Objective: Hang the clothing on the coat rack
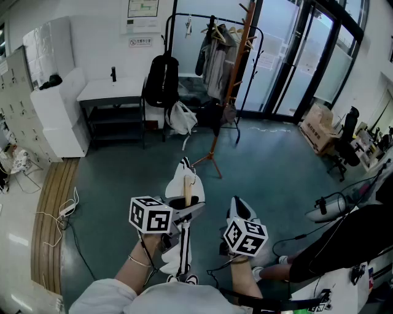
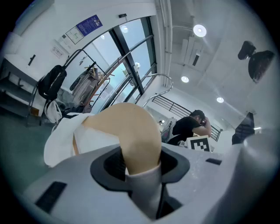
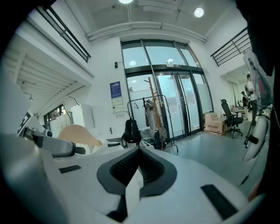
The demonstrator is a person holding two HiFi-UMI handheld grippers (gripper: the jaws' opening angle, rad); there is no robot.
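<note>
Left claw (image 2: 141, 169): clamped on tan curved wooden hanger (image 2: 133, 131), a fold of white cloth pinched under the wood. Held nearly level, low in the head view, ahead of the person's body.

Right claw (image 3: 136, 173): closed on a strip of white garment with black trim (image 1: 179, 184), cloth visible in the seam between the jaws. Positioned just beside the left claw, on its right.

Garment: draped over the hanger, hanging down between both claws toward the grey-green floor (image 1: 270, 165).

Further out, well apart from both claws: orange-brown wooden coat rack (image 1: 231, 86), upright on splayed feet. Behind it, black metal clothes rail (image 1: 175, 18) with grey jackets (image 1: 215, 61). Black backpack (image 1: 161, 80) on the rail's left post, white bag (image 1: 179, 118) below it. White surface (image 1: 110, 89) on a black frame to the left, against the wall.
</note>
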